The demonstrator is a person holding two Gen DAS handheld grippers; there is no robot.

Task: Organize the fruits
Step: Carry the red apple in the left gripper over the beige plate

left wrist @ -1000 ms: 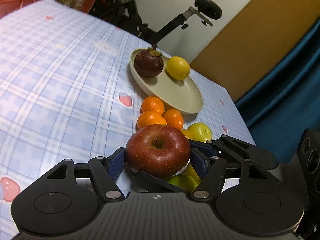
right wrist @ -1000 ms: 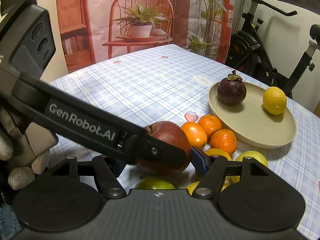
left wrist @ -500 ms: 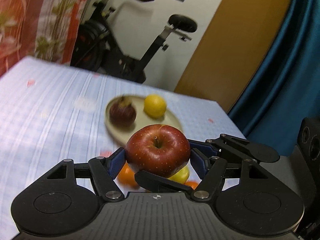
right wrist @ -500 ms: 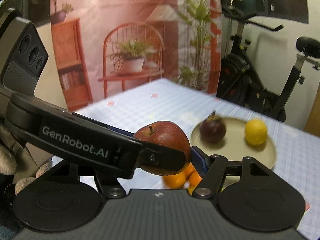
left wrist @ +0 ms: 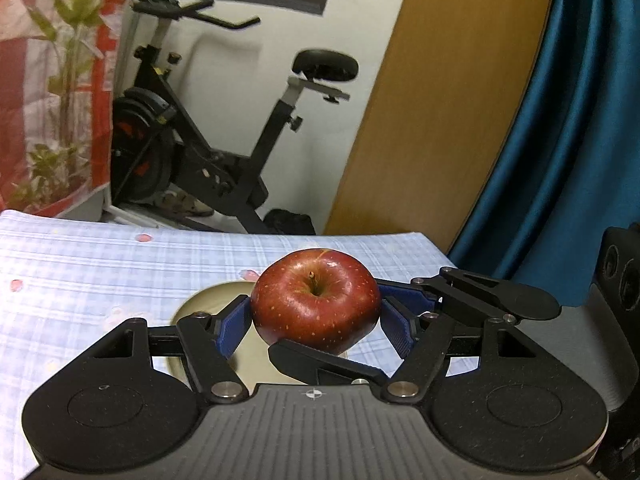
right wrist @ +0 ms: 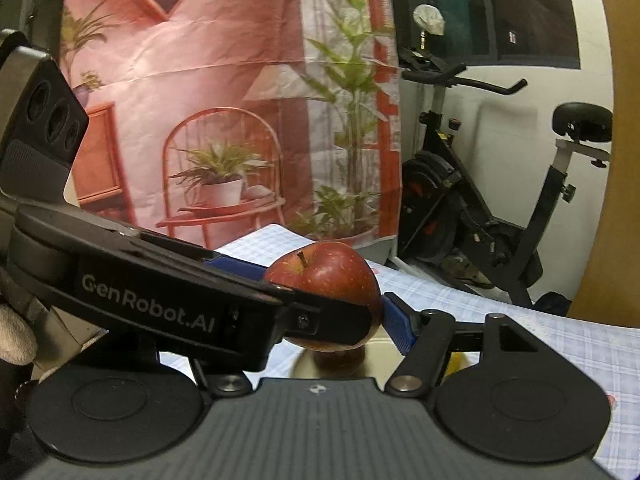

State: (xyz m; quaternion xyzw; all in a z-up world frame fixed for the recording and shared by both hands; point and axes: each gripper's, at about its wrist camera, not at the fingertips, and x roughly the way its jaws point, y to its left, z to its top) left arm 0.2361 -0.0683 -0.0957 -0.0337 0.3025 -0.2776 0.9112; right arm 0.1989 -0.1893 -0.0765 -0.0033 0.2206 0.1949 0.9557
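A red apple (left wrist: 316, 300) sits between the blue pads of my left gripper (left wrist: 316, 320), which is shut on it and holds it in the air above the beige plate (left wrist: 208, 304). The right gripper's fingers (left wrist: 320, 364) also cross under and beside the apple. In the right wrist view the apple (right wrist: 332, 276) is between my right gripper's (right wrist: 320, 320) blue pads, with the left gripper's black body (right wrist: 160, 304) across the front. A dark fruit (right wrist: 340, 360) and the plate (right wrist: 384, 356) show just below, mostly hidden.
The table wears a blue checked cloth (left wrist: 100, 272) with small strawberry prints. An exercise bike (left wrist: 208, 140) stands beyond the table's far edge, by a wooden panel (left wrist: 440, 100) and a blue curtain (left wrist: 560, 140). A printed backdrop (right wrist: 200, 100) hangs at the left.
Both grippers have risen with the apple and tilted up. The oranges and green fruits have dropped out of view; the plate now lies directly below the apple.
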